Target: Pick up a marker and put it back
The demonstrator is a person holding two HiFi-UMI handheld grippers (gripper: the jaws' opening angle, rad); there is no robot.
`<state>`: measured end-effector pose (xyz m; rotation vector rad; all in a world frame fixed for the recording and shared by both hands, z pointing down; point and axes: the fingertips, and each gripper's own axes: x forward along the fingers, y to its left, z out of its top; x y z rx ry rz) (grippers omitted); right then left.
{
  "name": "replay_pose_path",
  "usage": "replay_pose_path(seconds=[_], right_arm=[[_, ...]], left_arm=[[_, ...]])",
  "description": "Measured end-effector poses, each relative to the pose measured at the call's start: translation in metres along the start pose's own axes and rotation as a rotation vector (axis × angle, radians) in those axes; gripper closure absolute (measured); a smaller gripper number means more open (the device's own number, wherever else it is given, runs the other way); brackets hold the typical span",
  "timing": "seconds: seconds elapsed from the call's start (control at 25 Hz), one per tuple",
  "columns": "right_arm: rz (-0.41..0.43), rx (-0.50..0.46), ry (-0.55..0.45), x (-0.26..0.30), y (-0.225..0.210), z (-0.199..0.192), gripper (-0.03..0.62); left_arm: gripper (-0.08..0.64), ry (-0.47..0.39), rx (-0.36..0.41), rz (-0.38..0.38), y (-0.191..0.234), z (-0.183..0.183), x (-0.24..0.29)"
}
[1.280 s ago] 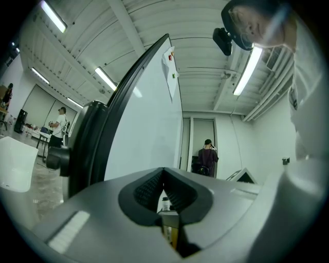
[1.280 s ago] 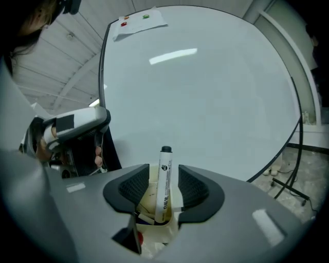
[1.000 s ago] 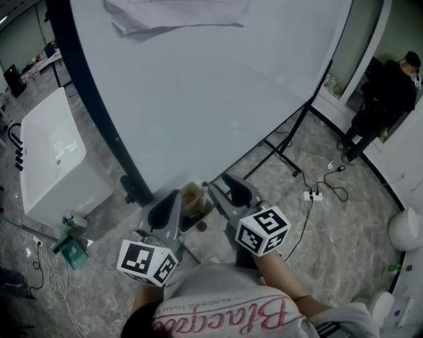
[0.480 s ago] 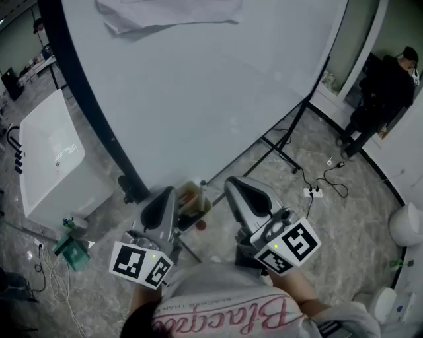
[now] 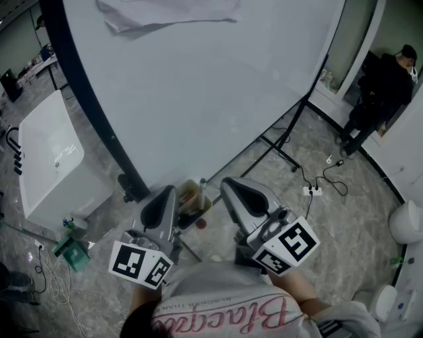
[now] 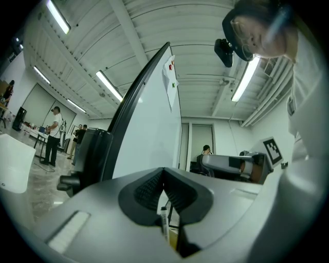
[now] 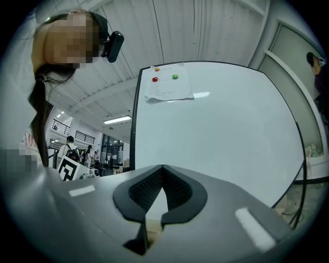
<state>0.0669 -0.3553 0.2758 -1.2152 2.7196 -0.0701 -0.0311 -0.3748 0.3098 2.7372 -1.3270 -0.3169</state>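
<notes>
- Left gripper [image 6: 163, 172]: fingers pressed together, empty; held beside the marker cup [image 5: 190, 198], I judge, to keep clear.
- Right gripper [image 7: 162, 169]: fingers closed on nothing; marker [image 6: 164, 222] not yet taken.

Pink curly writing on the person's shirt [image 5: 225, 315], just behind the left gripper [image 5: 165, 196] and right gripper [image 5: 232, 186], starts with "Bla". The rest is hard to read. The paper [image 7: 167, 85] far ahead has print too small to read.

Whiteboard [image 5: 198, 99], pinned paper [image 5: 165, 16], power strip [image 5: 310, 193], bystander [image 5: 380, 92]
</notes>
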Motion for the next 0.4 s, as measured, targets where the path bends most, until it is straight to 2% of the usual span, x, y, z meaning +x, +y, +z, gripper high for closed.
replay_pose_path(seconds=[0.4], right_arm=[[-0.003,-0.018,0.027,-0.0019,0.0023,-0.0061,0.592]], left_arm=[[0.560,-0.003,-0.010,-0.015,-0.0020,-0.0016,0.0019]])
